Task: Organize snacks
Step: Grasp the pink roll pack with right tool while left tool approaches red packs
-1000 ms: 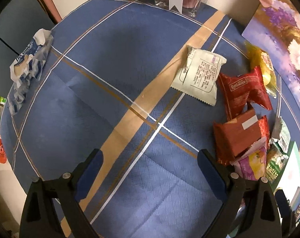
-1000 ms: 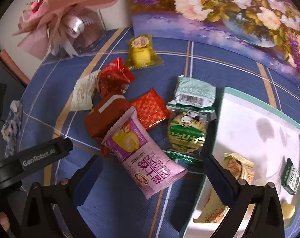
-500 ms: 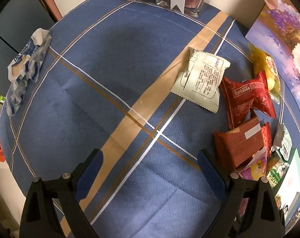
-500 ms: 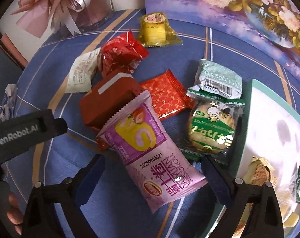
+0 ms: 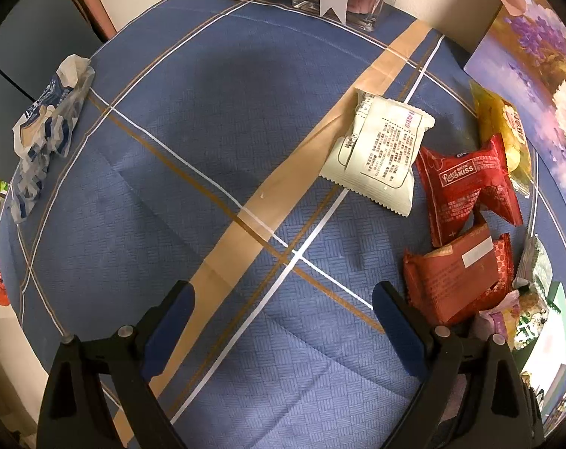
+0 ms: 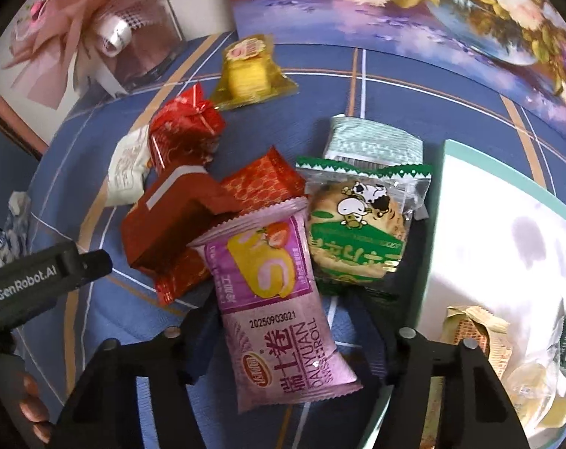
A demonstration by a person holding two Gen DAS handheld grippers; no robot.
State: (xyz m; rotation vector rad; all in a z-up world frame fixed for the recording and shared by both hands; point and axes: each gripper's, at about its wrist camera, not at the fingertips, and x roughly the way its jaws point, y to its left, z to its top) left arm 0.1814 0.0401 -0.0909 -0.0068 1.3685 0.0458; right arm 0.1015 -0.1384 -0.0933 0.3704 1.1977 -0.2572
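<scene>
The pink roll pack (image 6: 279,310) lies between the right gripper (image 6: 283,321) fingers, which flank its lower half with the jaws spread; whether the pads touch it is hard to tell. Just right of the pack sits a green biscuit pack (image 6: 354,232), overlapping a pale green packet (image 6: 373,142) behind it. Left of the pack a dark red box (image 6: 170,220) rests on an orange-red wrapper (image 6: 260,183). Behind those lie a red packet (image 6: 182,131) and a white packet (image 6: 125,168), with a yellow cake pack (image 6: 249,75) farther back. Right of the biscuit pack stands a white tray (image 6: 470,232) with a green rim, holding several wrapped snacks. The left gripper (image 6: 39,280) shows at far left.
</scene>
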